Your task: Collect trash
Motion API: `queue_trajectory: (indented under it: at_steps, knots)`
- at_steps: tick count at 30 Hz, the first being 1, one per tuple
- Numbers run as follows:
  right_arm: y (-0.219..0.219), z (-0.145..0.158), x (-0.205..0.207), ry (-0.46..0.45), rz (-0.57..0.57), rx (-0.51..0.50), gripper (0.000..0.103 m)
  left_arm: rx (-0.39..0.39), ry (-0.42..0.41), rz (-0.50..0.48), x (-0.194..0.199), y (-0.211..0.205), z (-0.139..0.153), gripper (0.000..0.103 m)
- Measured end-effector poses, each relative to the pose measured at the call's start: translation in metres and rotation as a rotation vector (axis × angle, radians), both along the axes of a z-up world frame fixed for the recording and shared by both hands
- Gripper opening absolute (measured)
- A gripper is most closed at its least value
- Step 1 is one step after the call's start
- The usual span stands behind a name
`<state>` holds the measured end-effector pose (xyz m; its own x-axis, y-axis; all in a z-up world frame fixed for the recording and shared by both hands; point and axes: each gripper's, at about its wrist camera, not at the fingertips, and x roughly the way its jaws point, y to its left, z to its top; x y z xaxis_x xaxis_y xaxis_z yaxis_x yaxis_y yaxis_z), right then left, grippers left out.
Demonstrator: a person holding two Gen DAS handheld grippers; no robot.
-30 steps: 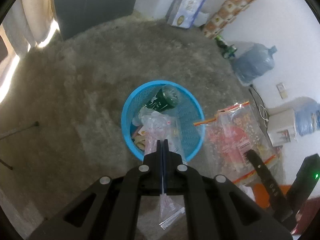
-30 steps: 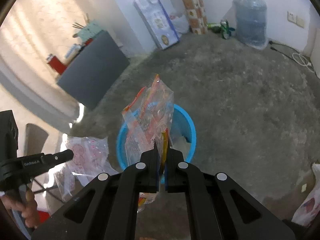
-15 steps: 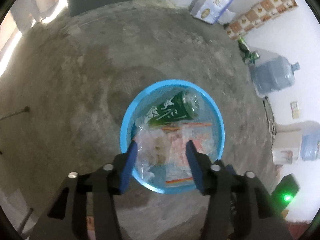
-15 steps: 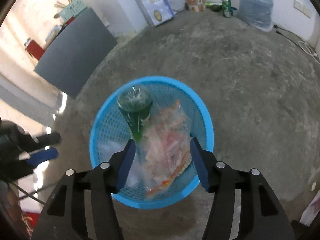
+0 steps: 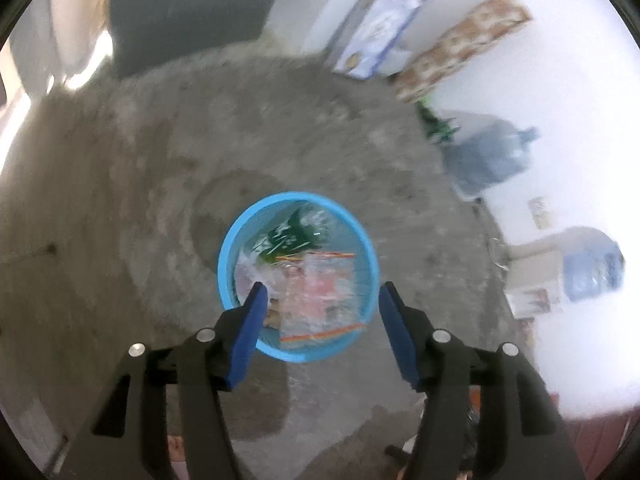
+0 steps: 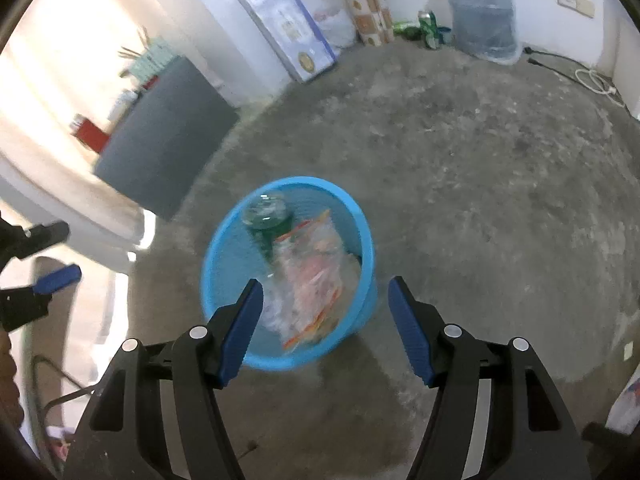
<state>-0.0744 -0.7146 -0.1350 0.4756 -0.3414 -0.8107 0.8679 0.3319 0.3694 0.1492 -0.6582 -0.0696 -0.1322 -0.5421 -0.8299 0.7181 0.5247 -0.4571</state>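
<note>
Left gripper (image 5: 320,300) and right gripper (image 6: 324,294) are held spread and empty above the blue basket (image 6: 360,232), where plastic bags (image 6: 316,272) lie deposited.

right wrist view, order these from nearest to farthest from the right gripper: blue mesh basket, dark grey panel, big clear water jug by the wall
1. Blue mesh plastic basket, on the floor just ahead of the open right gripper.
2. Dark grey flat panel, farther off to the left, leaning by the pale wall.
3. Big clear water jug, farthest, at the far wall, upper right.
</note>
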Motion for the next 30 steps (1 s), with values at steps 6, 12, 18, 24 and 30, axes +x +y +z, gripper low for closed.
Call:
queue_trajectory:
  at_steps: [6, 12, 18, 24, 30]
  knots:
    - [0.067, 0.051, -0.036, -0.076, 0.092, -0.033, 0.071, -0.139, -0.204, -0.019, -0.025, 0.115, 0.099, 0.072]
    - [0.141, 0.096, -0.05, -0.092, 0.228, -0.062, 0.077, -0.177, -0.31, 0.059, -0.059, 0.241, 0.141, 0.081]
    - [0.192, 0.143, -0.038, -0.102, 0.353, -0.178, 0.084, -0.209, -0.484, 0.241, -0.102, 0.371, 0.149, 0.09]
    - [0.247, 0.183, -0.017, -0.074, 0.428, -0.353, 0.095, -0.181, -0.641, 0.375, -0.133, 0.456, 0.149, 0.097]
    - [0.302, 0.202, 0.007, -0.032, 0.446, -0.484, 0.095, -0.193, -0.659, 0.462, -0.136, 0.498, 0.154, 0.098]
